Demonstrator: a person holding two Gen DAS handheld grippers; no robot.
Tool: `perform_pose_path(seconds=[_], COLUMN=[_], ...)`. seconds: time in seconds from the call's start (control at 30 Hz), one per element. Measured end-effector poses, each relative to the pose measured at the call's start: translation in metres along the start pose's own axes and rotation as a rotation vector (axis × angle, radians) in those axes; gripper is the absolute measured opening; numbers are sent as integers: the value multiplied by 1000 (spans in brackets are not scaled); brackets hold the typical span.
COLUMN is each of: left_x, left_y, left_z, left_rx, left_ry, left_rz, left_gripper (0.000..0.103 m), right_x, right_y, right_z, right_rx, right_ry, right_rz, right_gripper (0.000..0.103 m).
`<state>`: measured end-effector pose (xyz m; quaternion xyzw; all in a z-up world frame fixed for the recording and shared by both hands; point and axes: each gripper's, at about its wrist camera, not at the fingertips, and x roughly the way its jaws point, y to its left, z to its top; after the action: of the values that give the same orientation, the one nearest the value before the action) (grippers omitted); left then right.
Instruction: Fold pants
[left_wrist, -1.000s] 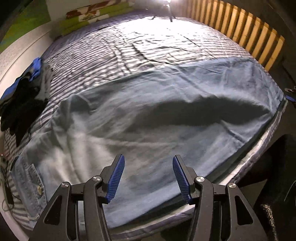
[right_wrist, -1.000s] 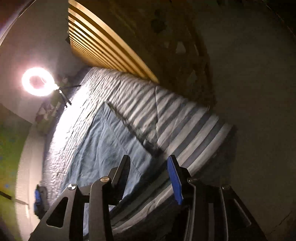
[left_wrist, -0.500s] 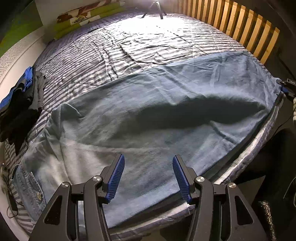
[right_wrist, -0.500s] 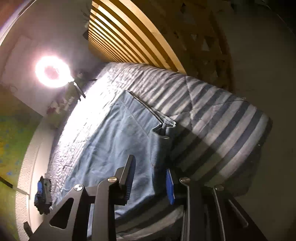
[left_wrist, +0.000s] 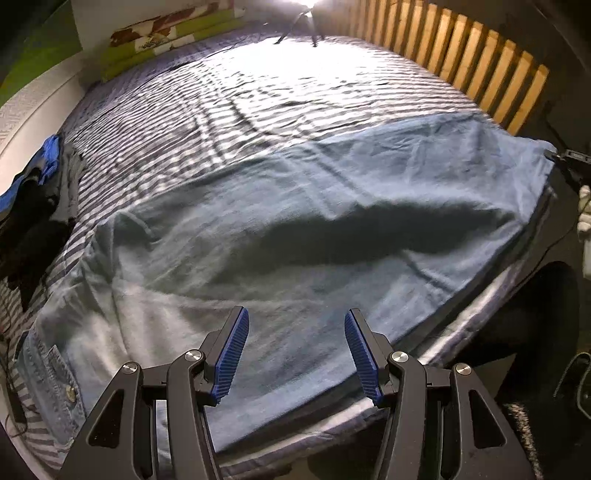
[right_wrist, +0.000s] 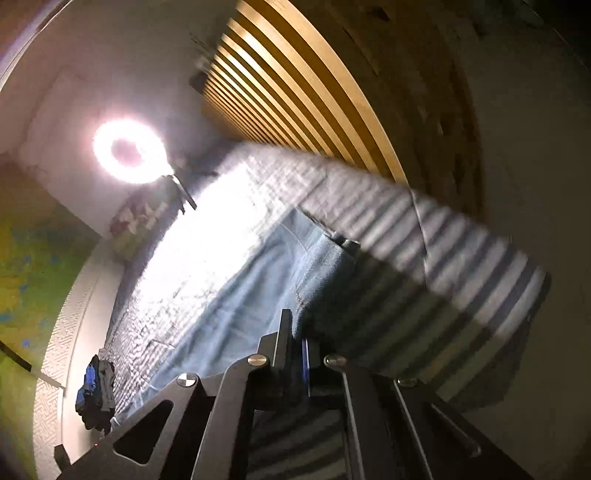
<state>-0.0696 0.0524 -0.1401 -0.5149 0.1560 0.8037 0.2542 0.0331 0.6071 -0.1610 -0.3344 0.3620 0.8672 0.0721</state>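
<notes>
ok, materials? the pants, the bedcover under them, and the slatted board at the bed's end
Pants: looks like light-blue denim, matte; the metal button and stitched pocket at the waist suggest jeans.
Bedcover: soft woven or quilted fabric, grey-and-white stripes, creased; exact weave can't be told.
Slatted board: likely wood, light and smooth with a slight sheen; could be laminate.
</notes>
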Motion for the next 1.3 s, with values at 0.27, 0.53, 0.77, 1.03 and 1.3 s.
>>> perform_pose_path(seconds=[0.27, 0.53, 0.77, 1.03, 1.3], left_x=[15, 47, 58, 41, 57], left_y=[-89, -125, -123, -120, -122], left_z=[14, 14, 8, 13, 9], left_rx=[297, 464, 481, 454, 446], left_ry=[-15, 51, 109, 71, 128], left_rz=[-143, -116, -149, -186, -198], left_gripper=[58, 47, 37, 5, 34], right_x=[27, 19, 28, 25, 32], right_y=[-15, 5, -5, 0, -10], right_z=[-12, 2, 3, 4, -8], right_rx=[11, -48, 3, 2, -7], right_ry=[72, 69, 93, 86, 84], right_rz=[-146, -139, -143, -144, -186], right_gripper=[3, 3, 3, 3, 7])
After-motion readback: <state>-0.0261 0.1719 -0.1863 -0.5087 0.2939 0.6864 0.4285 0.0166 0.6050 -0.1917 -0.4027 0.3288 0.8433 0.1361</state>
